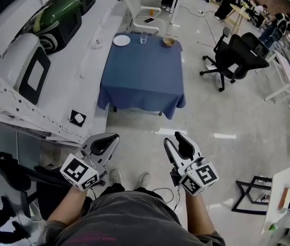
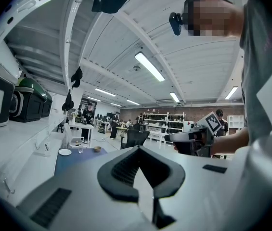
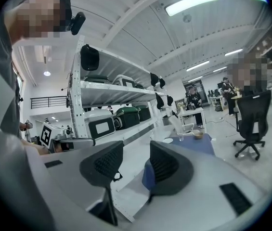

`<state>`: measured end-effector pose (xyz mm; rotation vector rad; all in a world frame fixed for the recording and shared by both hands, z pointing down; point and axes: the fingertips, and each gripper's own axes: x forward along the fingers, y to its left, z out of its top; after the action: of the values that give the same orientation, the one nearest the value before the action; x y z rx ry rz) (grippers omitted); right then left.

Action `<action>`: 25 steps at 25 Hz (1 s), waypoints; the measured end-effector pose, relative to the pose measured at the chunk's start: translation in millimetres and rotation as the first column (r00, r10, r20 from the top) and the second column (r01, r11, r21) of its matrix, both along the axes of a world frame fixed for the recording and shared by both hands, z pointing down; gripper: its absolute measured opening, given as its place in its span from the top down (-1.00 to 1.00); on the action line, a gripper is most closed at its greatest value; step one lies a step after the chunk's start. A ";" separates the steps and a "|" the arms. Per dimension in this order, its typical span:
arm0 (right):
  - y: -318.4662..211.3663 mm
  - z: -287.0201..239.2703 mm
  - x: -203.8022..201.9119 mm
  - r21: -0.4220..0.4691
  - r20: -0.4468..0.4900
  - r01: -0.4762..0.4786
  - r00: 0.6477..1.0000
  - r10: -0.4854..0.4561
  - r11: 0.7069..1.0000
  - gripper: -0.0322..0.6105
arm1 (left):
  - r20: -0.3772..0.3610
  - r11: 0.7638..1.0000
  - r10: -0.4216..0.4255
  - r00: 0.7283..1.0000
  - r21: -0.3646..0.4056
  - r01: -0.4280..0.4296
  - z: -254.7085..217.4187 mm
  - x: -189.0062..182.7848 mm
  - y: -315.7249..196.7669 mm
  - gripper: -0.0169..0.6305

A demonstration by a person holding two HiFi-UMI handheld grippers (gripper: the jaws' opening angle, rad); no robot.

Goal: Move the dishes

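Far ahead stands a table under a blue cloth point(image 1: 142, 73). Along its far edge sit a white plate point(image 1: 121, 40), a clear glass point(image 1: 143, 37) and a small wooden bowl point(image 1: 169, 42). Both grippers are held low in front of the person, well short of the table. My left gripper point(image 1: 113, 138) is shut and empty, its pads meeting point(image 2: 138, 152). My right gripper point(image 1: 174, 139) is open, with a clear gap and nothing between its fingers point(image 3: 136, 153). The right gripper view shows the plate point(image 3: 168, 140), glass point(image 3: 181, 137) and bowl point(image 3: 198, 134) small in the distance.
White shelving with green and white cases point(image 1: 57, 22) runs along the left. A white chair point(image 1: 139, 9) stands behind the table and a black office chair point(image 1: 237, 55) to its right. A black frame stand point(image 1: 255, 191) is at the lower right. People sit at far desks.
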<state>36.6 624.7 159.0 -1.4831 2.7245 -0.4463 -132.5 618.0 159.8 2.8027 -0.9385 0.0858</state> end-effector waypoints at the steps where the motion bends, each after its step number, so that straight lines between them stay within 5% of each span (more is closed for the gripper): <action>1: -0.5 -0.4 0.7 0.000 0.000 -0.001 1.000 0.001 1.000 0.39 | 0.000 1.000 0.000 1.000 -0.001 0.000 0.2 -0.1 -0.2 0.95; 16: -3.5 -4.6 19.7 0.019 0.016 -0.016 1.000 0.016 1.000 0.05 | 0.010 1.000 -0.006 1.000 0.004 0.006 -0.1 11.7 0.4 0.95; 25: 3.7 -3.7 43.6 0.022 0.027 -0.001 1.000 0.000 1.000 0.05 | 0.021 0.999 -0.034 0.999 0.018 0.033 -1.7 33.2 8.3 0.95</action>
<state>80.1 628.4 155.2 -1.4615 2.6995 -0.4314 -99.3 626.3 158.2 2.8061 -0.9951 0.1037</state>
